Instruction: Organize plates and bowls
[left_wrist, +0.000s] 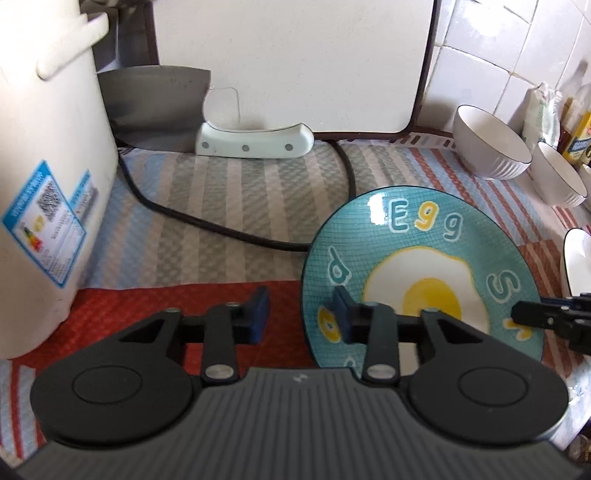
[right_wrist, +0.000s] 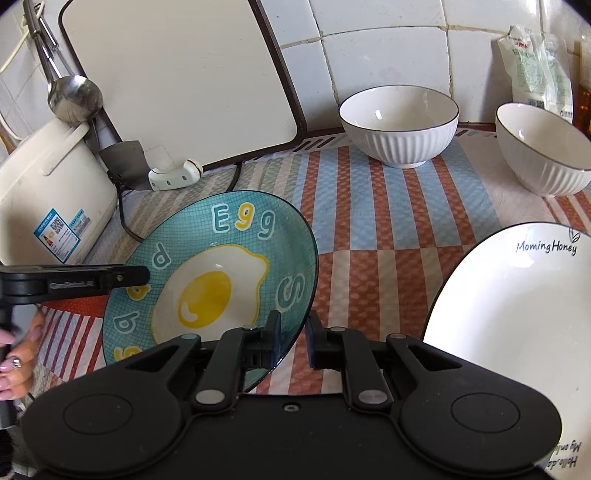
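On the striped desk (right_wrist: 369, 229) lies my teal plate (right_wrist: 221, 266) with its fried-egg print, between the cooker (left_wrist: 44, 155) and a white plate (right_wrist: 509, 295). My right claw (right_wrist: 293, 339) pinches its near rim, one finger on each side. My left claw (left_wrist: 301, 314) straddles the opposite rim, fingers spread, not pressing. Two white bowls (right_wrist: 399, 125) stand near the tiled wall.
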